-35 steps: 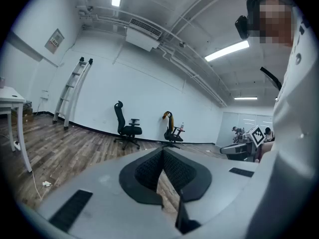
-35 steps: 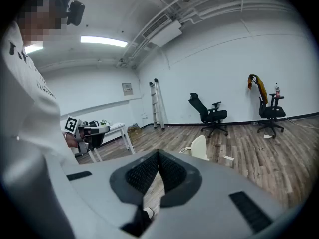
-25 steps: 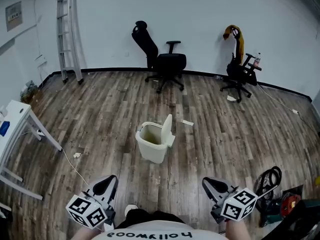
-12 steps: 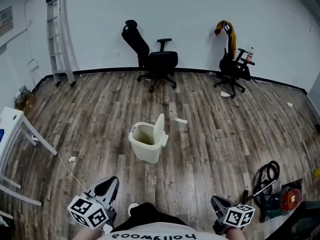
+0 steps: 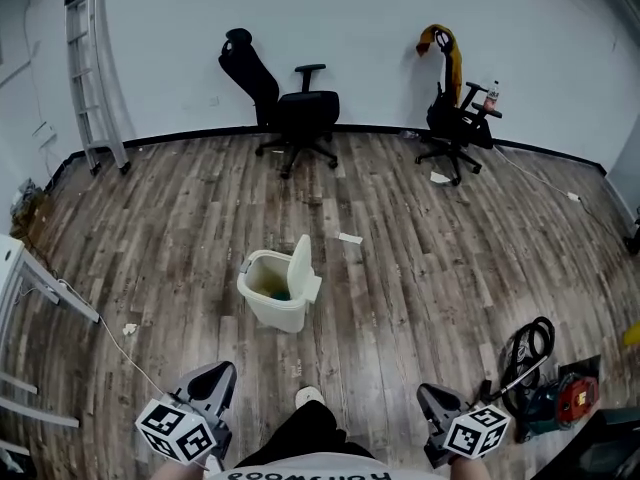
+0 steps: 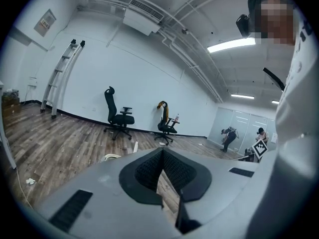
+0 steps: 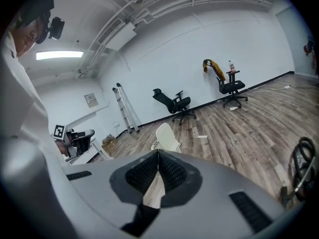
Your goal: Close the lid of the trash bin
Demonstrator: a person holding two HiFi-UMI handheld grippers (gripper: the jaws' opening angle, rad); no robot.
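Observation:
A cream trash bin stands on the wood floor ahead of me, its lid hinged upright on the right side. Something bluish lies inside. My left gripper is low at the left of the head view, well short of the bin, its jaws closed together and empty. My right gripper is low at the right, also shut and empty. In the left gripper view the bin's rim and lid peek over the gripper. The right gripper view shows the raised lid just beyond the gripper.
Two black office chairs stand by the far wall, a ladder leans at the back left. A white table's legs and a cable are at the left. Coiled cables and a red tool lie at the right. Paper scraps dot the floor.
The view has swung right, so the bin sits further left and slightly lower in frame. My right gripper has dropped lower. A shoe tip now shows at the bottom.

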